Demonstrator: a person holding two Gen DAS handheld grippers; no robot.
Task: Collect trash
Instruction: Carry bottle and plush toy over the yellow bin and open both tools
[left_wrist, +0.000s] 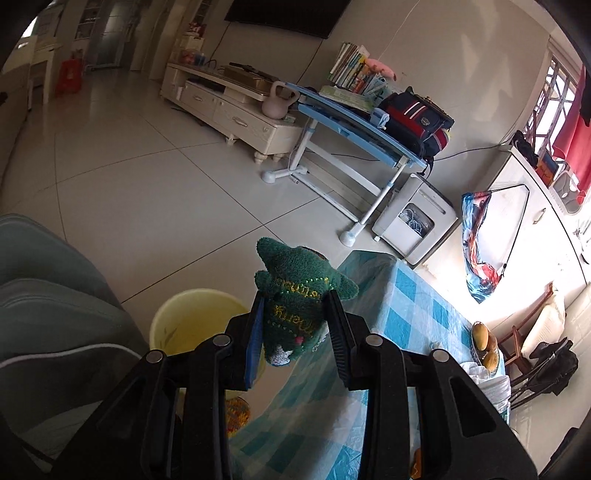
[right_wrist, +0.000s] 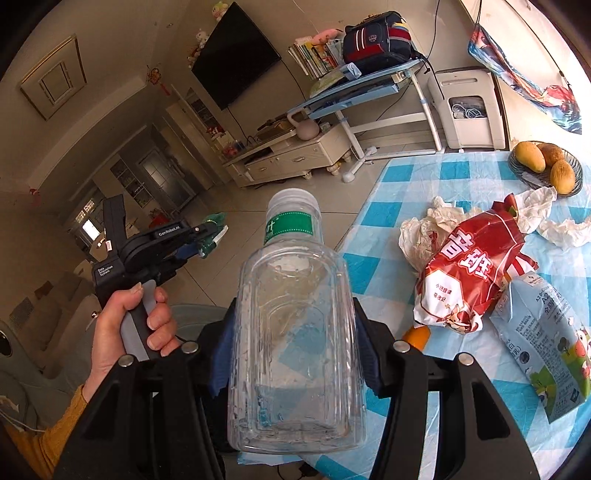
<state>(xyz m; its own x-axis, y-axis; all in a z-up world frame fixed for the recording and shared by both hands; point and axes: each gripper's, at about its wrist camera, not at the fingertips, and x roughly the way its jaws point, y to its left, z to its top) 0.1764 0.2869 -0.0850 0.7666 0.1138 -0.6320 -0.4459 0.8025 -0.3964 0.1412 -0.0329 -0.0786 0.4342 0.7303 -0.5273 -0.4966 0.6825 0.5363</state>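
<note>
Right up close, the right hand-held gripper (right_wrist: 295, 332) has its jaws pressed against the sides of a clear plastic bottle (right_wrist: 291, 332), capless, green band at the neck, mouth pointing toward twelve o'clock. Over at nine o'clock, a person's hand (right_wrist: 136, 321) in a mustard sleeve grips the handle of the left hand-held gripper (left_wrist: 295, 314), whose narrow jaws pinch a green knitted toy (left_wrist: 295, 295) with yellow stitched lettering. Just below and to its seven o'clock sits a yellow bin (left_wrist: 192, 321) on the tiled floor, beside the edge of the counter (right_wrist: 406, 184) with its blue-and-white checked cover. On that counter, at two to three o'clock from the bottle, lie a red snack bag (right_wrist: 469, 269), a pale blue milk carton (right_wrist: 546, 343) and crumpled tissue (right_wrist: 424, 225). Farther out at one o'clock stands a bowl of mangoes (right_wrist: 546, 166).
</note>
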